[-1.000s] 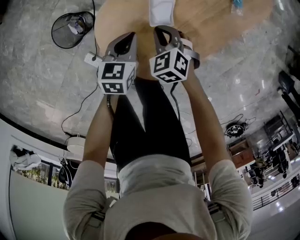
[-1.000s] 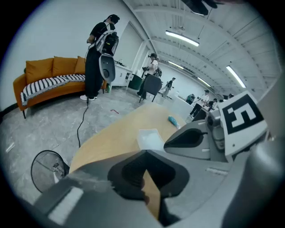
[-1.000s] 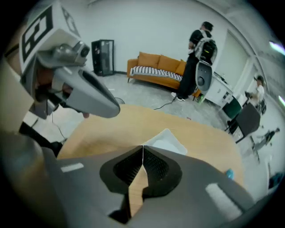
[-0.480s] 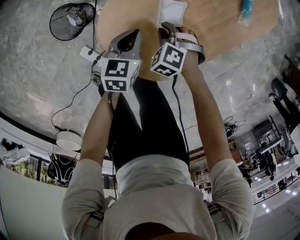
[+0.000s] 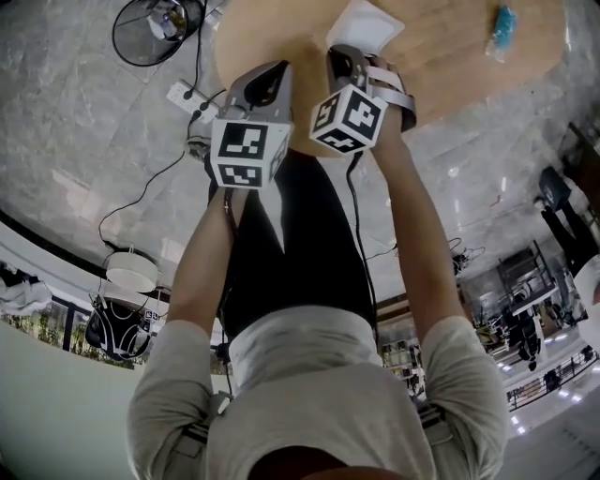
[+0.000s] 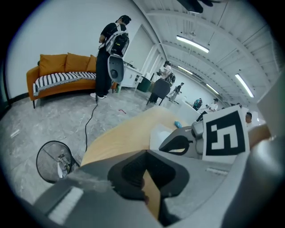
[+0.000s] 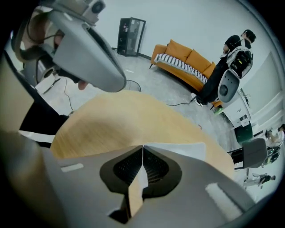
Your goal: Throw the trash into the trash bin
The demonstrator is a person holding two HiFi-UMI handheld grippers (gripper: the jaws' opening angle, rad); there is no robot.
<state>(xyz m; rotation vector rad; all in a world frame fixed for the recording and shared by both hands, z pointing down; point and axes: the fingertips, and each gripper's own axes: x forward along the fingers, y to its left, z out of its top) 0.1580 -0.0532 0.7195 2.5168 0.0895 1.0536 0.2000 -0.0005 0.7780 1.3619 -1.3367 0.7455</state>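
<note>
Two grippers over the near end of the wooden worktop (image 5: 441,66), the right one at a white sheet (image 5: 367,23).
Nearest the person, the left gripper (image 6: 145,151) hangs just beside the right, its fingers pressed together on nothing, with bare wood showing past them. The right gripper (image 7: 143,147) points steeply down. Its fingers have just closed and now meet on the sheet's near edge. Farther along the wood, well apart from the sheet, lies a small blue wrapper (image 5: 502,21). Off the worktop's left end, a wire trash bin (image 5: 131,42) stands on the grey floor with white scrap inside and a power strip (image 5: 183,94) near it. Beyond that, an orange sofa (image 6: 62,73) stands against the wall.
</note>
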